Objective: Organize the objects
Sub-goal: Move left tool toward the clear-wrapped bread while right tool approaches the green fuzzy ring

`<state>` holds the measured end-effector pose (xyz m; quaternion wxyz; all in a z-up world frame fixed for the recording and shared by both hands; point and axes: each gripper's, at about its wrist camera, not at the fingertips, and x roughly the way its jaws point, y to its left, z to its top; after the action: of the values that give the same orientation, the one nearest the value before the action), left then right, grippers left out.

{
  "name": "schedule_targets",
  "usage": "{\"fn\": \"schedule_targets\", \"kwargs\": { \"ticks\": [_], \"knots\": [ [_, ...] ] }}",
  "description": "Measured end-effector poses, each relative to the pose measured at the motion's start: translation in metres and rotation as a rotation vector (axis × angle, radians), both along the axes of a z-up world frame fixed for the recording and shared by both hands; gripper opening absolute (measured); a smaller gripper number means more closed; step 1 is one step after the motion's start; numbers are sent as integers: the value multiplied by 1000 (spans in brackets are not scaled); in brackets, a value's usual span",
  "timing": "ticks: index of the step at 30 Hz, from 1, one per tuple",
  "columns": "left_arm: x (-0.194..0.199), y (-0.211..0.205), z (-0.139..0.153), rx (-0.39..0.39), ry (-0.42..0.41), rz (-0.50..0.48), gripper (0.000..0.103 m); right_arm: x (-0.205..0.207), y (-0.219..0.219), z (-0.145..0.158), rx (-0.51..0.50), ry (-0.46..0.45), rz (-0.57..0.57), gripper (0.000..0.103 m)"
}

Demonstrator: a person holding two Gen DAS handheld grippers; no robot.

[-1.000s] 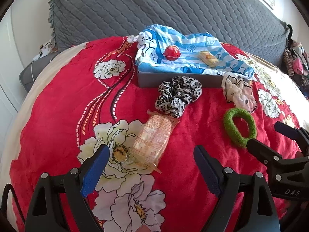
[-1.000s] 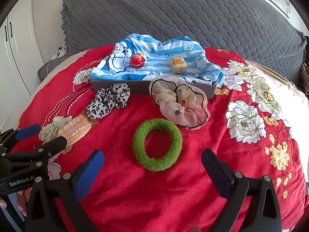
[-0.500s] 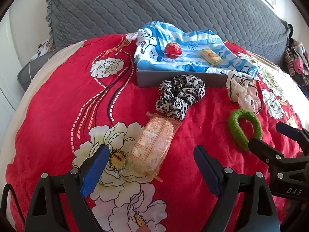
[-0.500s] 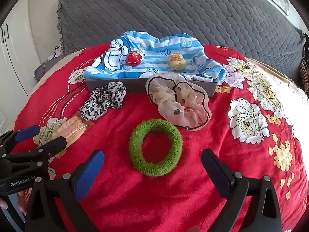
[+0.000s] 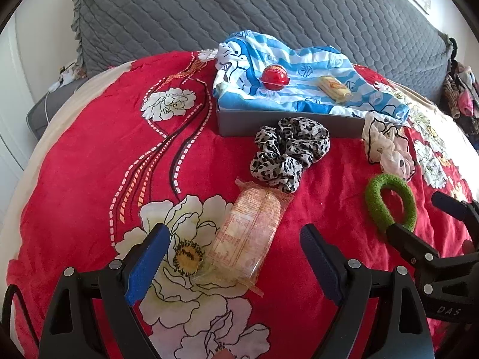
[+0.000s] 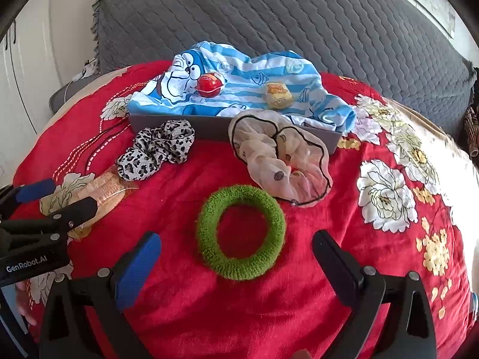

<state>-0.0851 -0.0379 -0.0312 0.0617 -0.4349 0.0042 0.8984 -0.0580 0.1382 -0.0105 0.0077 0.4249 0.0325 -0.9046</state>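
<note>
Picking-up time looks about to start: from the left wrist, the left claw (image 5: 230, 254) is wide and holds nothing, with the snack packet (image 5: 247, 236) on the bed (image 5: 89, 161) between its fingers, so next it should drop and squeeze gently. From the right wrist, the right claw (image 6: 236, 257) is wide and empty too, around the fuzzy green ring (image 6: 241, 232), near the bed's front edge, before the gray tray (image 6: 209, 124).

A bed under a red flowered cover (image 5: 89, 155); gray quilted headboard (image 5: 269, 9) at the far side, white wall (image 6: 60, 30) left.
</note>
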Motion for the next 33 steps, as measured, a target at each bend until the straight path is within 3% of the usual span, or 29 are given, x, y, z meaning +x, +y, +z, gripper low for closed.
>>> {"fn": "schedule_targets", "kwargs": {
  "ticks": [33],
  "knots": [
    [-18,3,-19,11,-36,-26,89,-26,19,-27,-24,-63,-79,102]
  ]
}}
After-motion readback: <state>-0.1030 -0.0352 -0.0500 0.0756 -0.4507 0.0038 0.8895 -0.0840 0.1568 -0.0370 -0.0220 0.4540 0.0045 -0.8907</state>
